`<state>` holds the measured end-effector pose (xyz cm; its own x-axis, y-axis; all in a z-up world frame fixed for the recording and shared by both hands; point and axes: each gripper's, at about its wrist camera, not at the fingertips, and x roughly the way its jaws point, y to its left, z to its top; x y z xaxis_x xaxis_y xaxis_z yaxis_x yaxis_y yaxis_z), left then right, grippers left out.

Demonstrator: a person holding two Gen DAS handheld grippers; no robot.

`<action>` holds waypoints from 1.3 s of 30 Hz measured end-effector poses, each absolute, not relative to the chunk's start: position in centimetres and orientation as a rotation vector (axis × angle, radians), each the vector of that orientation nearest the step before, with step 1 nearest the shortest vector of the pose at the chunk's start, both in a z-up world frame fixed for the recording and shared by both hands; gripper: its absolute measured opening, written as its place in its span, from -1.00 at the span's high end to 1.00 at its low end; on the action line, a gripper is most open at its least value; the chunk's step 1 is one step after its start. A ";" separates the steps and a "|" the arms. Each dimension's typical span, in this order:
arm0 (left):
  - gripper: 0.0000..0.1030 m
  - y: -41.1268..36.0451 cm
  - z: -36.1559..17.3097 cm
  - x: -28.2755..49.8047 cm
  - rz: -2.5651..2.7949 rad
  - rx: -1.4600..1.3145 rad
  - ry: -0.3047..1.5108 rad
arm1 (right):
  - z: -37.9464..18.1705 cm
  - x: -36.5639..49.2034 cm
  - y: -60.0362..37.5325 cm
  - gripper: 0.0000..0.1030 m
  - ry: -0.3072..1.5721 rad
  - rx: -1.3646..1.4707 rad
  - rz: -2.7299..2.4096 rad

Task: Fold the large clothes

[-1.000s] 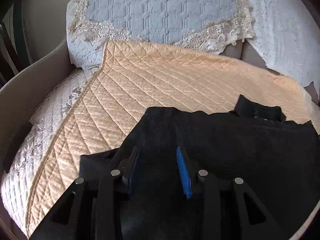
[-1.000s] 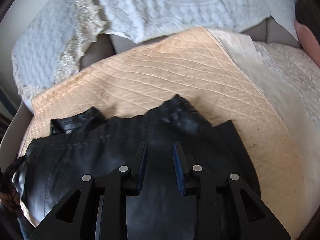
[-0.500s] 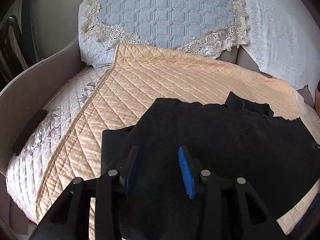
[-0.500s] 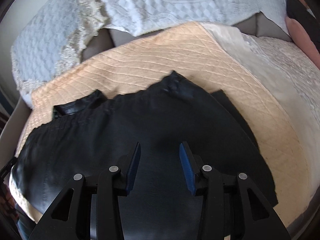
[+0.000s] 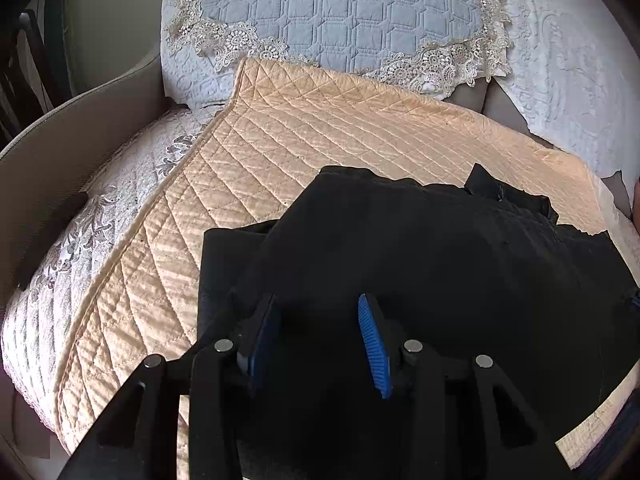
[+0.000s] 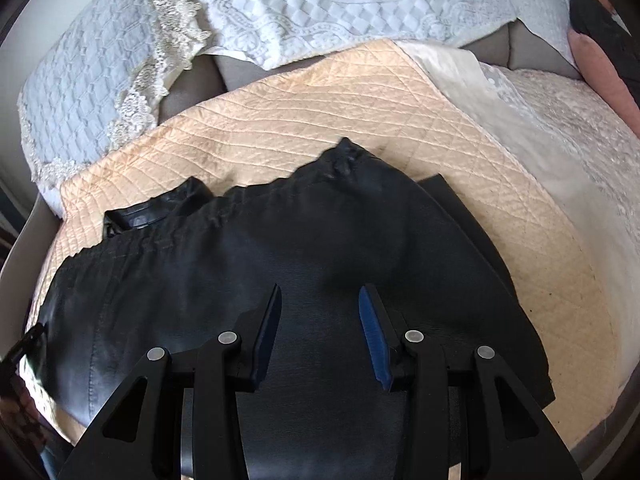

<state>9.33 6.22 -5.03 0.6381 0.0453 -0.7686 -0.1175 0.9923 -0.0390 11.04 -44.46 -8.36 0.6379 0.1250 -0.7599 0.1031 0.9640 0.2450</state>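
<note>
A black leather-like garment (image 5: 440, 248) lies folded on a peach quilted pad (image 5: 320, 132) on a sofa seat. A gathered waistband runs along its far edge (image 6: 224, 220), and a lower layer sticks out at the right (image 6: 460, 216). My left gripper (image 5: 318, 300) hovers over the garment's left part, its blue pads apart and nothing pinched between them. My right gripper (image 6: 321, 290) hangs over the smooth middle of the garment (image 6: 240, 264). Its jaws stand open too, and only the flat cloth shows below the gap.
A blue quilted cushion with lace trim (image 5: 340, 4) and a white textured cover (image 6: 360, 4) lean on the sofa back. A grey armrest (image 5: 60, 152) bounds the left side. A pink cushion (image 6: 600, 76) lies at the far right. Bare peach pad (image 6: 300, 120) stretches beyond the garment.
Both grippers have drawn back from the sofa back, so more of the garment and pad shows. The right jaws have spread wider than a second ago. The garment lies still.
</note>
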 end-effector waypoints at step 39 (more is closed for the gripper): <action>0.80 12.6 -6.5 9.0 -0.010 -0.364 0.890 | -7.5 10.7 -18.8 0.19 0.930 0.062 0.590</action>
<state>8.99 12.57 -6.54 0.6334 -0.1582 -0.7575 -0.1412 0.9388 -0.3141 10.65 -18.84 -7.51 0.4528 0.5038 -0.7357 -0.4516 0.8410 0.2979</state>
